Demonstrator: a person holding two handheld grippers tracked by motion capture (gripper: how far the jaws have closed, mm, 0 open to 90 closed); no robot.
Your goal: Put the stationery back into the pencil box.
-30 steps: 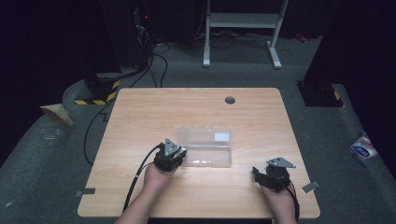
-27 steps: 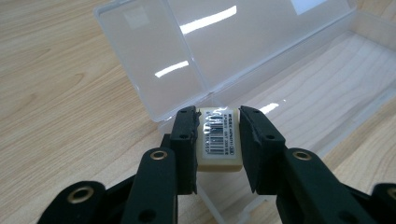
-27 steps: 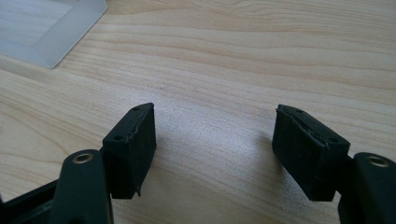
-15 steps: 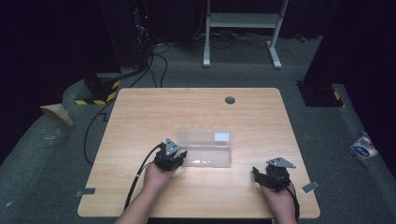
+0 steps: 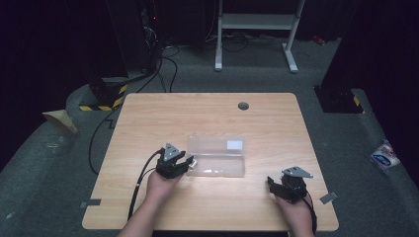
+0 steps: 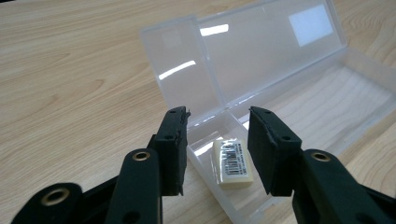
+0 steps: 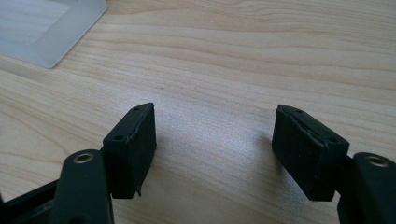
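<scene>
A clear plastic box [image 5: 217, 157] lies open mid-table, its lid [image 6: 261, 51] folded back. A white eraser [image 6: 232, 162] with a barcode label rests in the small end compartment of the box [image 6: 327, 98]. My left gripper [image 5: 184, 163] hovers at the box's left end. Its jaws have just been opening, and in the left gripper view the left gripper [image 6: 218, 121] straddles the eraser without the pads touching it. My right gripper [image 5: 274, 186] rests near the table's front right. Seen from its own camera, the right gripper [image 7: 212, 116] is open over bare wood.
The wooden table [image 5: 148, 123] has a round cable hole [image 5: 243, 105] near its far edge. A corner of the box lid [image 7: 46, 28] shows in the right gripper view. On the floor are cables [image 5: 163, 64], a white stand [image 5: 257, 22] and a packet [image 5: 384, 154].
The left gripper's jaws stand slightly wider apart at the box's left end. Both hands have kept their places.
</scene>
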